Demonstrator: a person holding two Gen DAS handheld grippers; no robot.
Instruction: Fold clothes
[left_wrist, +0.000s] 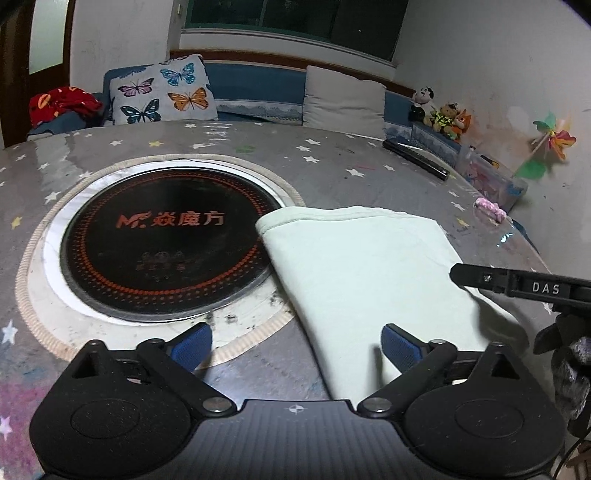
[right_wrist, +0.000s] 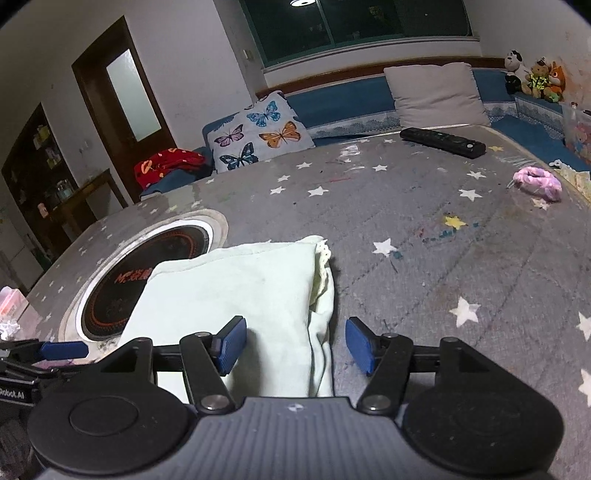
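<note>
A pale green folded garment (left_wrist: 362, 273) lies flat on the grey star-print table, its far left corner over the edge of the round black hob. My left gripper (left_wrist: 295, 349) is open, its blue pads straddling the garment's near left edge, holding nothing. My right gripper (right_wrist: 295, 345) is open over the garment's (right_wrist: 236, 291) near right edge, where lace-trimmed layers show; it holds nothing. The right gripper's finger also shows at the right of the left wrist view (left_wrist: 517, 282).
A round black induction hob (left_wrist: 166, 240) is set in the table (right_wrist: 443, 258). A black remote (right_wrist: 443, 142) and a pink fabric piece (right_wrist: 539, 181) lie at the far right. Butterfly cushion (left_wrist: 162, 90), grey cushion, plush toys and red cloth sit on the bench behind.
</note>
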